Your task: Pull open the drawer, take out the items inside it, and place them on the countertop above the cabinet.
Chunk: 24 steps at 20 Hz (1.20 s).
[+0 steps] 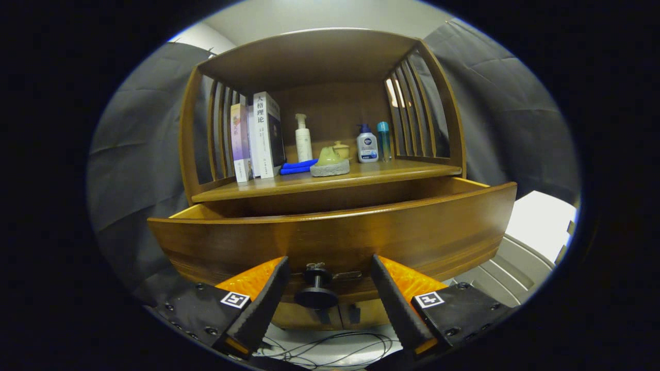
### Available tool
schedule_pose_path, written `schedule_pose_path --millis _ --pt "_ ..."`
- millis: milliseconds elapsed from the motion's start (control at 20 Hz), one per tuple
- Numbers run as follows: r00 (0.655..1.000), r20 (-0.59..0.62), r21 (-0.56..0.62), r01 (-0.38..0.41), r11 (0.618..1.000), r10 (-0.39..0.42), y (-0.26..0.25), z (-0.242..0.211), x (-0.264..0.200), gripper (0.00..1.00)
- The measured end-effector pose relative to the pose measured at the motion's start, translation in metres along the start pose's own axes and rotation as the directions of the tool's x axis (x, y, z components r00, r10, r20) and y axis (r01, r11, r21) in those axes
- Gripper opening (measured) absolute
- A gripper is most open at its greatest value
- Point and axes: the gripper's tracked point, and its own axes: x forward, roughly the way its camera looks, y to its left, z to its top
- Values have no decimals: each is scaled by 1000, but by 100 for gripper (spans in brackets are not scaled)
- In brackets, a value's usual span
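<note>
Countertop [361, 178] of the wooden cabinet ahead of my spread fingers [265, 301], carrying, left to right: upright books [256, 136], blue cloth [298, 167], white pump bottle [303, 139], green-and-grey object [330, 162], small jar [341, 150], pump bottle [367, 145], teal bottle [383, 135].

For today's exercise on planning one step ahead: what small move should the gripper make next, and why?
Probably lift up and forward over the drawer front. The drawer is already pulled out, and the open gripper has its fingers either side of the knob without pressing it. The inside is hidden behind the front.
</note>
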Motion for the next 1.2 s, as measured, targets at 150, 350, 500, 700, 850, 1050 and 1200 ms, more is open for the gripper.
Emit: schedule_pose_path --millis 150,350,500,700,850,1050,1200 --pt "1000 -6 -7 0 1000 0 0 3 17 100" --pt "1000 4 -9 2 1000 -2 -2 7 46 100" --pt "1000 7 -9 9 1000 -9 0 11 64 100" --pt "1000 12 -23 13 1000 -13 0 16 85 100" --pt "1000 9 -9 10 1000 -10 3 17 97 100" --pt "1000 4 -1 -1 1000 1 8 18 106 100" --pt "1000 12 -27 2 1000 -2 11 18 109 100"
